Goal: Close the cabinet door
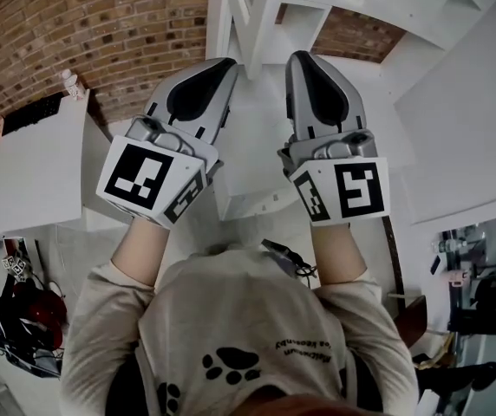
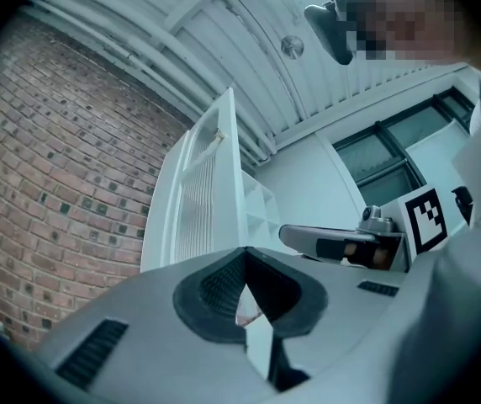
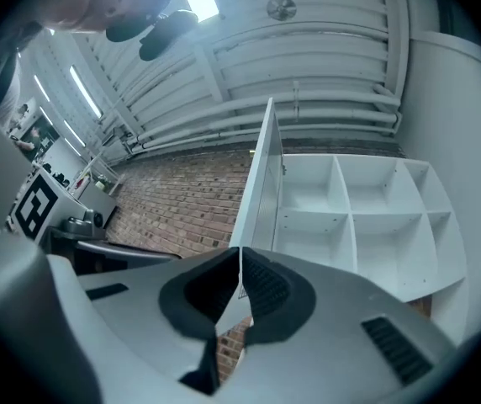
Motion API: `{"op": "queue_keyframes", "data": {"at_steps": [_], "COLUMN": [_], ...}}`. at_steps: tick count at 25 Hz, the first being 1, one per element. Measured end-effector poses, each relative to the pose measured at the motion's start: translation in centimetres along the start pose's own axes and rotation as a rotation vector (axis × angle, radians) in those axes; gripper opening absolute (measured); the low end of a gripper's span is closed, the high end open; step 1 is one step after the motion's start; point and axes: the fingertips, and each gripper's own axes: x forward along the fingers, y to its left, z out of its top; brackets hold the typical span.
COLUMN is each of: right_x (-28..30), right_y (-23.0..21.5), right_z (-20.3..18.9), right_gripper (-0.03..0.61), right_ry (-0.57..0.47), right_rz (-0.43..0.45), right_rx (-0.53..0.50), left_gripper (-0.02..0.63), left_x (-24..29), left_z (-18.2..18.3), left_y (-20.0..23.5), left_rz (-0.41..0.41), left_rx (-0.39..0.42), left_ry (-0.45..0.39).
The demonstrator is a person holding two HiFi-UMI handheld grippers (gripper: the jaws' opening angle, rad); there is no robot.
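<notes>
The white cabinet stands open ahead, its bare square compartments showing. Its louvred white door swings out towards me and appears edge-on as the door in the head view and the door in the right gripper view. My left gripper is raised just left of the door's edge, and my right gripper just right of it. Neither touches the door. The left gripper is shut with nothing in it, and the right gripper is shut and empty as well.
A brick wall runs behind and to the left of the cabinet. A white counter stands at the left and a white panel at the right. A dark bag lies on the floor at lower left.
</notes>
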Motion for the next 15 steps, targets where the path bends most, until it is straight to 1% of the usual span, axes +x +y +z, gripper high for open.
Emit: {"op": "queue_keyframes", "data": {"at_steps": [4,5,6,7,12,15], "right_x": [2.2,2.6,2.9,3.3,5.0,6.0], "right_y": [0.2,0.2,0.3,0.4,0.6,0.7], "right_z": [1.9,2.1,2.3,2.4,2.1,2.1], "right_gripper": [0.022,0.049,0.097,0.114,0.14,0.141], "right_ry": [-0.001,0.003,0.009,0.017,0.048,0.063], "right_rz": [0.044,0.051,0.058,0.065,0.085,0.092], "right_rx": [-0.003,-0.002,0.001,0.005,0.026,0.034], "left_gripper": [0.009,0.009,0.009,0.009,0.009,0.009], "left_x": [1.0,1.2,1.5,1.7,2.7,3.2], "left_z": [1.9,2.3,2.7,3.1,3.9,4.0], "left_y": [1.0,1.1,1.2,1.4,2.0,2.4], "left_rz": [-0.004,-0.01,-0.015,-0.02,-0.042,-0.06], "left_rx": [0.03,0.038,0.044,0.046,0.041,0.026], "left_ry": [-0.003,-0.001,0.0,-0.002,0.005,0.014]}}
